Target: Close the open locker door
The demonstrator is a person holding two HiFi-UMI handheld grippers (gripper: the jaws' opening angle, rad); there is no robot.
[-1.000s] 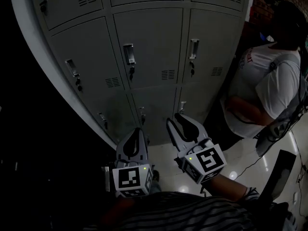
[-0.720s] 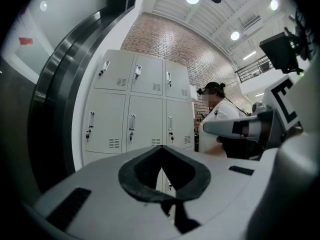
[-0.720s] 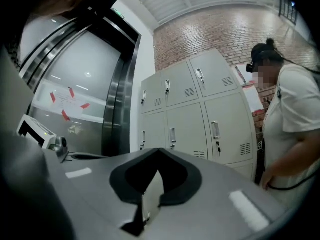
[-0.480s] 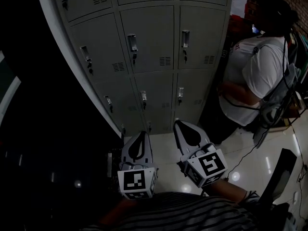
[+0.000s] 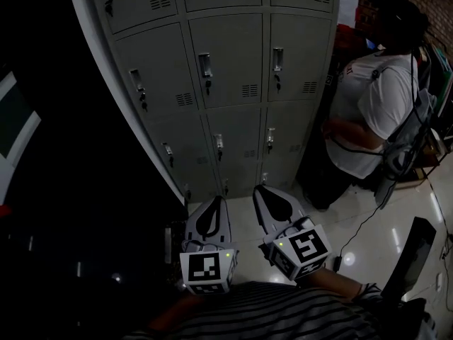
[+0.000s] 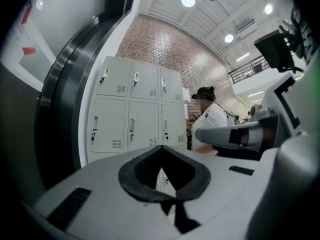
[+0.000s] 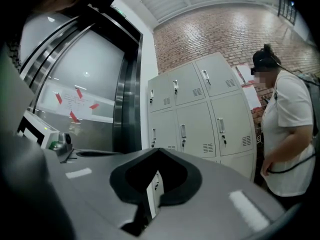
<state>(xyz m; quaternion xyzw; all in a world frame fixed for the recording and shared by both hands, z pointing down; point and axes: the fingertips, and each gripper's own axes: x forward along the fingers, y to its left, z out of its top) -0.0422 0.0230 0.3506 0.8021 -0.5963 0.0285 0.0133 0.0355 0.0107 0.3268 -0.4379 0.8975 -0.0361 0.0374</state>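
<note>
Right tongs [image 5: 260,190] now together, apart a second ago; left tongs [image 5: 216,201] together too, both empty. Lockers [image 5: 297,140] stand well ahead, apart from both. Every door [image 5: 230,55] in view looks shut; task likely done.

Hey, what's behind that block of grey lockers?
A brick wall rises behind and above the lockers. The lockers cover its lower part, so whatever sits between them and the wall cannot be seen.
</note>
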